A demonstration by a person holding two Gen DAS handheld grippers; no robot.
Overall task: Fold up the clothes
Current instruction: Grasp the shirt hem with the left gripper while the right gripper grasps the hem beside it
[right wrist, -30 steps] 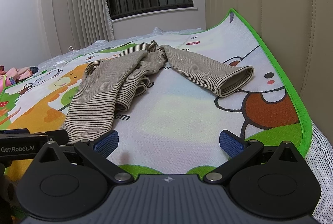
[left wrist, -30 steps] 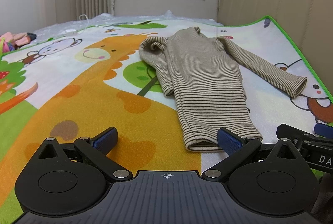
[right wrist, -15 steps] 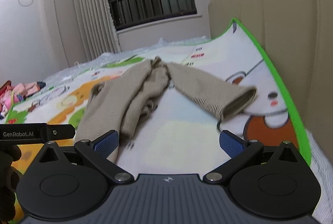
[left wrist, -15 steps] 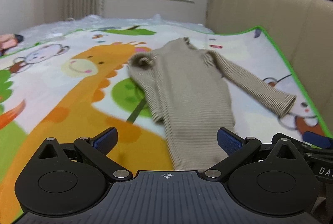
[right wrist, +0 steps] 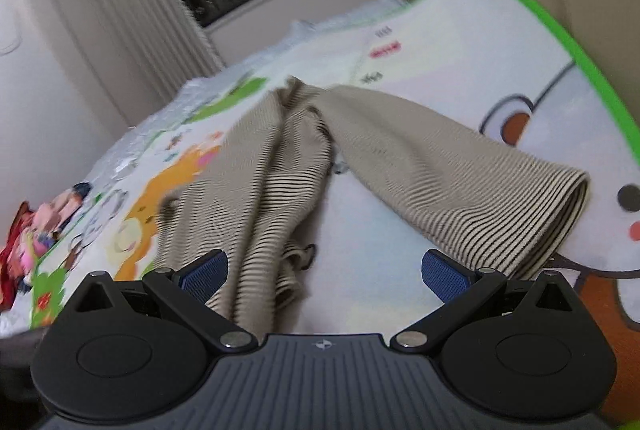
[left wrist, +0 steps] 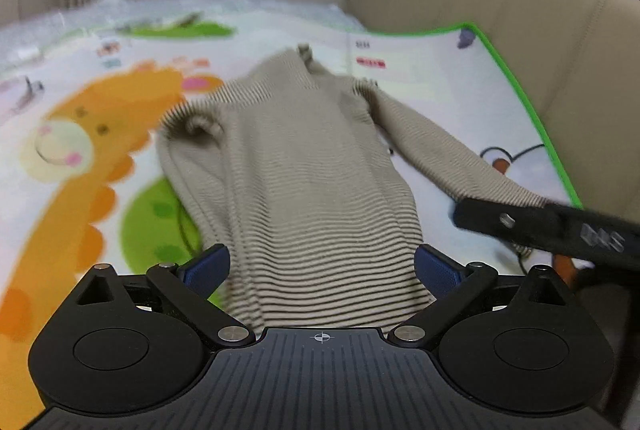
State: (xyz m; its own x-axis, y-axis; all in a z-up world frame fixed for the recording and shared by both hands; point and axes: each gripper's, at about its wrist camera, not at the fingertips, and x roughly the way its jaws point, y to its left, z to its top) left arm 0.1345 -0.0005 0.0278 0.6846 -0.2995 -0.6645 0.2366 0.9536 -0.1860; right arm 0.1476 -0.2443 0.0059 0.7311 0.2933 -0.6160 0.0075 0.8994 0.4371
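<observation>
- The striped sweater point(left wrist: 304, 182) lies spread on the cartoon play mat point(left wrist: 100, 158), one sleeve point(right wrist: 460, 186) stretched toward the mat's green edge beside the beige sofa point(left wrist: 500, 14)
- The left gripper point(left wrist: 322, 266) sits low over the sweater's hem, jaws spread, fabric between them
- The right gripper point(right wrist: 324, 272) has jaws spread, the sweater's body at its left finger, the sleeve cuff near its right

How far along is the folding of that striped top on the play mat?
Barely started. Done: the beige striped knit top lies on the cartoon play mat, one side already doubled over, the other sleeve stretched out toward the sofa. In hand: nothing; the left gripper and right gripper are both open, fingers straddling fabric. Left: grasping and all remaining folds.
</observation>
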